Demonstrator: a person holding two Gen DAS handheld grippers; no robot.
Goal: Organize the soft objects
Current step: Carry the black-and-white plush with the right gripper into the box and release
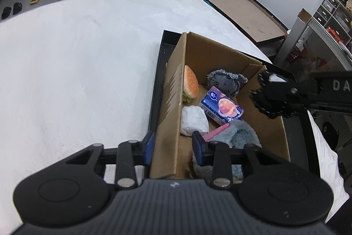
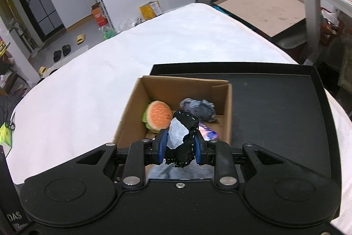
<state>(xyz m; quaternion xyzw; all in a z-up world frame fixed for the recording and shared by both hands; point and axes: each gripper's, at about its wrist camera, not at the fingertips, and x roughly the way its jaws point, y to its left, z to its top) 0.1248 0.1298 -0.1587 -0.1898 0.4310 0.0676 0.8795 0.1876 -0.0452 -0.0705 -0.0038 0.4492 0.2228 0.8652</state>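
Note:
A cardboard box [image 1: 173, 89] stands in a black tray [image 1: 160, 54] on a white-covered table. In it lie a plush burger [image 1: 191, 84], a grey plush [image 1: 226, 80], a blue tissue pack [image 1: 222, 108], a white bundle [image 1: 194, 121] and a grey-blue fluffy item [image 1: 237, 136]. My left gripper [image 1: 173, 147] straddles the box's near left wall, jaws apart around the cardboard. My right gripper [image 2: 180, 145] is shut on a black soft item with white stitching and a white tag [image 2: 183, 136], held above the box [image 2: 184, 85]; it also shows in the left wrist view [image 1: 275, 96].
The tray's bare floor [image 2: 275, 107] lies right of the box. The white table cover [image 1: 77, 58] spreads left and behind. A brown board in a black frame [image 1: 246, 14] and a metal shelf unit [image 1: 319, 36] stand beyond the table's right edge.

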